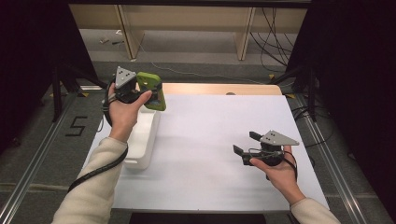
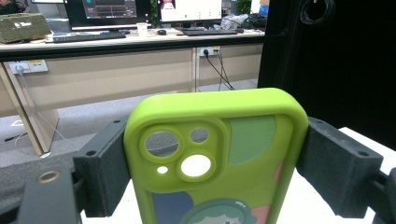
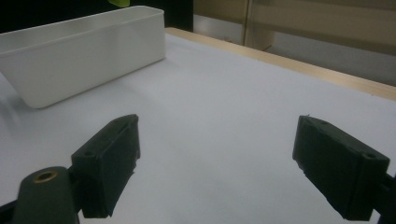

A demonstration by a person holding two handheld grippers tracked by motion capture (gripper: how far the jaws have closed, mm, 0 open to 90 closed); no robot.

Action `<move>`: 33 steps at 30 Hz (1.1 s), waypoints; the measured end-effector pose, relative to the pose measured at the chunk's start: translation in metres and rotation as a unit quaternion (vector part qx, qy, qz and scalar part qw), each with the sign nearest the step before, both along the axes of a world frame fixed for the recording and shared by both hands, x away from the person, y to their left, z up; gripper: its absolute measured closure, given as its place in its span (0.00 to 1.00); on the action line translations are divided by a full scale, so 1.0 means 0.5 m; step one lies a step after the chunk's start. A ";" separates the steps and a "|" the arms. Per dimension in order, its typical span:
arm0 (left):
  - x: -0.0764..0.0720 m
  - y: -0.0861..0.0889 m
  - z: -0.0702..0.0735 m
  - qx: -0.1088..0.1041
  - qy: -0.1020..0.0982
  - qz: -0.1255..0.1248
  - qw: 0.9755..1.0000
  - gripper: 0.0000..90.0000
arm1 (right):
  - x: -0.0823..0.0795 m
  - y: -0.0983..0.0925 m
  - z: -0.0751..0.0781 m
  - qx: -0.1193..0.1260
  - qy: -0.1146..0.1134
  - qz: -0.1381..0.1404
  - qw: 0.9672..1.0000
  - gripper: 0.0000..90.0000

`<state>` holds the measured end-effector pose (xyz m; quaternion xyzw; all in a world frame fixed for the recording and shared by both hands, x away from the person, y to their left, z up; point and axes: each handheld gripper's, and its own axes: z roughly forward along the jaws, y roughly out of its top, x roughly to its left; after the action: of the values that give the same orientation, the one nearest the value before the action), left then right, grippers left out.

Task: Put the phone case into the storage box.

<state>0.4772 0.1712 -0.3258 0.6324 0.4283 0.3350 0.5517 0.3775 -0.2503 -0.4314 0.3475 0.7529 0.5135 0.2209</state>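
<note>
A lime-green phone case (image 2: pixel 219 158) with camera cut-outs and a cartoon print stands upright between the jaws of my left gripper (image 2: pixel 212 172), which press on its two long sides. In the high view the left gripper (image 1: pixel 140 91) holds the phone case (image 1: pixel 152 91) raised above the far end of a white bin (image 1: pixel 142 140). My right gripper (image 1: pixel 246 142) hovers low over the white table sheet at the right, jaws wide apart and nothing between them; its own view shows the same right gripper (image 3: pixel 217 163) open over bare sheet.
The long white bin (image 3: pixel 79 51) lies along the table's left side. A wooden table edge (image 1: pixel 219 88) borders the far side of the white sheet (image 1: pixel 219 140). Beyond it stand desk legs and floor cables (image 1: pixel 273 42). Black curtains flank both sides.
</note>
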 end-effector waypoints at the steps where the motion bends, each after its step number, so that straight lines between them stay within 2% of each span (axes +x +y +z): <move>1: 0.000 0.001 0.000 0.000 0.000 0.001 1.000 0.18 | 0.000 0.000 0.000 0.000 0.000 0.000 1.000 0.18; 33: 0.007 0.018 -0.005 0.002 0.004 0.016 1.000 0.18 | 0.000 0.000 0.000 0.001 0.001 0.001 1.000 0.18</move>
<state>0.4806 0.1802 -0.3283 0.6281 0.4398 0.3423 0.5430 0.3776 -0.2503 -0.4315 0.3478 0.7529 0.5138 0.2193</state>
